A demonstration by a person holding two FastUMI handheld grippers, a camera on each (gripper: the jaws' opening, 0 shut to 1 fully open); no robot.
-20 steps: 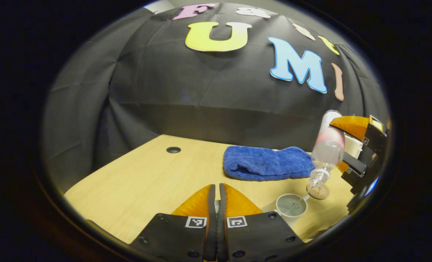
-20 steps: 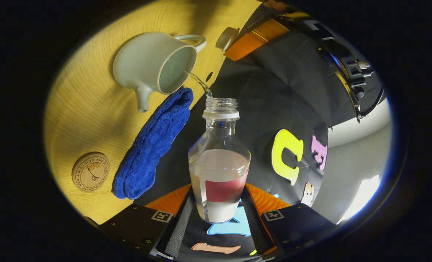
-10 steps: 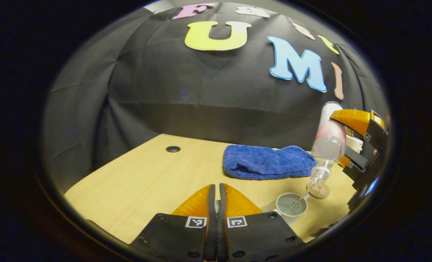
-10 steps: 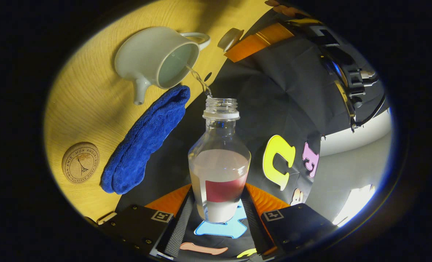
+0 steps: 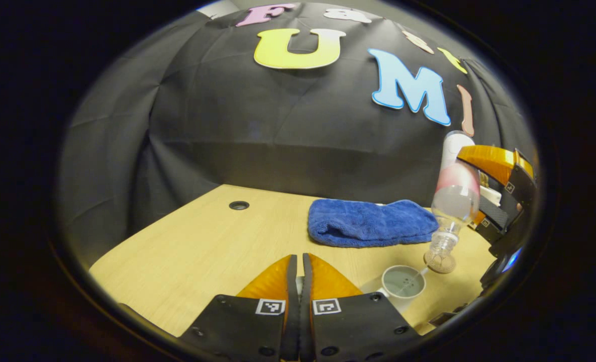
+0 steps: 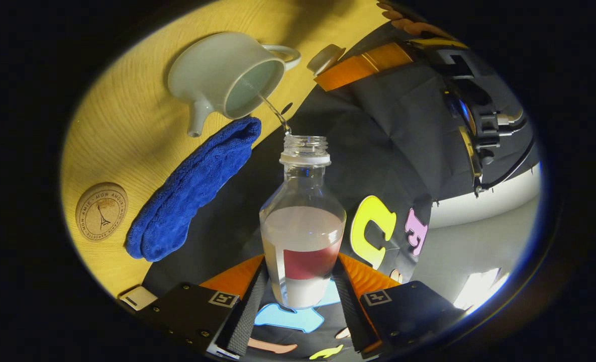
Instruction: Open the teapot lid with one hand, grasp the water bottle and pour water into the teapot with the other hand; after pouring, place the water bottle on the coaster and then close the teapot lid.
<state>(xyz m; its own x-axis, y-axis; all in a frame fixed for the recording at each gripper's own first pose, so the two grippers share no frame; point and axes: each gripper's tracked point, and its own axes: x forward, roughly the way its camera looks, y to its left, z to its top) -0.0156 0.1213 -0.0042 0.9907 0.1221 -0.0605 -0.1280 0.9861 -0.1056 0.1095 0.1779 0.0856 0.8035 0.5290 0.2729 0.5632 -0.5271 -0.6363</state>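
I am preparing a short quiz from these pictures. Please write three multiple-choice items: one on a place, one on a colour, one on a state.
1. Where does the coaster lie?
A. beside the towel
B. under the teapot
C. on the towel

2. What colour is the towel?
A. white
B. blue
C. green

3. In what state is the water bottle?
A. capped
B. lying on the table
C. pouring

Key: 1 A, it lies bare on the table by the towel's end; 2 B, plainly blue; 3 C, the right gripper tilts it and a stream reaches the teapot.

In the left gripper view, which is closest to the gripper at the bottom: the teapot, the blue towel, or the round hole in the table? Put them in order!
1. teapot, just right of the left gripper.
2. blue towel, farther back, right.
3. round hole, far back, left.
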